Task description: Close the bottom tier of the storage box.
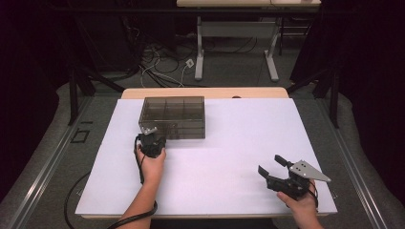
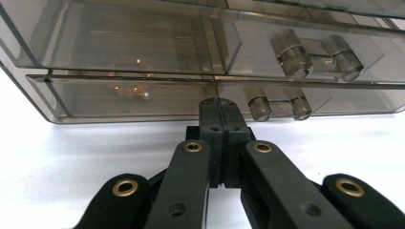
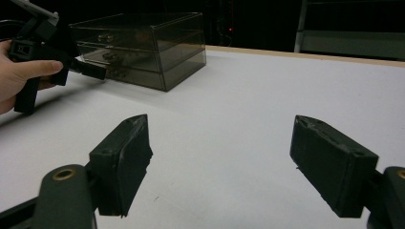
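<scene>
A smoky clear plastic drawer box (image 1: 173, 114) stands on the white table top (image 1: 229, 157) at the back left. My left gripper (image 1: 152, 138) is at its front face, level with the table. In the left gripper view its jaws (image 2: 219, 102) are shut together with nothing visible between them, their tips at the lower drawer's front (image 2: 124, 98), left of that drawer's handle (image 2: 277, 105). The upper drawer's handle (image 2: 315, 55) sits above and to the right. My right gripper (image 1: 270, 163) rests open near the front right, and nothing lies between its pads (image 3: 124, 157).
The right gripper view shows the box (image 3: 143, 43) and the left gripper (image 3: 98, 72) far off at the left. A wooden table edge (image 1: 205, 91) runs behind the white top. Cables (image 1: 160, 71) and another table's legs (image 1: 199, 52) lie beyond.
</scene>
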The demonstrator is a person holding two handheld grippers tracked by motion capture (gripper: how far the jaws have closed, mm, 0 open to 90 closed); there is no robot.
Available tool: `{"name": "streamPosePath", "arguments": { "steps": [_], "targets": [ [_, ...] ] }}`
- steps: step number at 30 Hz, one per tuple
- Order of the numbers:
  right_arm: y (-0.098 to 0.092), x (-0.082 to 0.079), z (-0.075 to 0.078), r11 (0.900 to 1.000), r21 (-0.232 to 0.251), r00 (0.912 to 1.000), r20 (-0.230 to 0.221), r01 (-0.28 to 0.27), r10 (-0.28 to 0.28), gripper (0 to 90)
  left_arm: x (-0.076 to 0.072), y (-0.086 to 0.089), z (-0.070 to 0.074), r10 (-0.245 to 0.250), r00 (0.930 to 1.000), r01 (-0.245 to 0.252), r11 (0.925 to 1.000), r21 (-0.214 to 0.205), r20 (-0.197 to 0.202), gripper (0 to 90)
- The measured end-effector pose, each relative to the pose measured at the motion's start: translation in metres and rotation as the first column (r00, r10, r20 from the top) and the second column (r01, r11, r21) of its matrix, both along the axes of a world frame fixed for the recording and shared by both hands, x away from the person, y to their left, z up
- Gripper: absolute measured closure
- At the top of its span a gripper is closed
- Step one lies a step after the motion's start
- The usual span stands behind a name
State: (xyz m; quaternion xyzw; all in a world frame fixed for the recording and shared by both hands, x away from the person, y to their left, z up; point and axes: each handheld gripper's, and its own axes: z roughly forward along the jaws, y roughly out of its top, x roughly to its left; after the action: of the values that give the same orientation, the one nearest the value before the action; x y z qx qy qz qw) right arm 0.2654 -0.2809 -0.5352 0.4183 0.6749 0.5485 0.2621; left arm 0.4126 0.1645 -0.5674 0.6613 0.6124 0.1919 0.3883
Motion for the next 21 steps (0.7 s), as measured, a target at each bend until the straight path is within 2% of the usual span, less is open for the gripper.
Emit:
{"name": "streamPosePath", "arguments": {
  "steps": [14,19,21],
  "targets": [
    [-0.0001,-0.0001,0.0002,1.0000,0.000,1.0000,0.003,0.001,-0.001,21.1,-0.0025,0.0015,0.0004,0.002,1.0000,-0.002,1.0000,-0.005,0.005,89.9],
    [-0.0001,-0.0001,0.0002,1.0000,-0.001,1.0000,0.002,0.001,-0.001,21.1,-0.0061,0.0040,0.0024,-0.008,1.0000,0.008,0.9999,-0.010,0.006,87.2],
    [0.0003,-0.0003,0.0003,1.0000,0.001,1.0000,0.001,0.000,0.000,21.1,-0.0074,0.0043,0.0037,-0.009,0.9998,0.009,0.9999,-0.013,0.018,85.8]
  ]
}}
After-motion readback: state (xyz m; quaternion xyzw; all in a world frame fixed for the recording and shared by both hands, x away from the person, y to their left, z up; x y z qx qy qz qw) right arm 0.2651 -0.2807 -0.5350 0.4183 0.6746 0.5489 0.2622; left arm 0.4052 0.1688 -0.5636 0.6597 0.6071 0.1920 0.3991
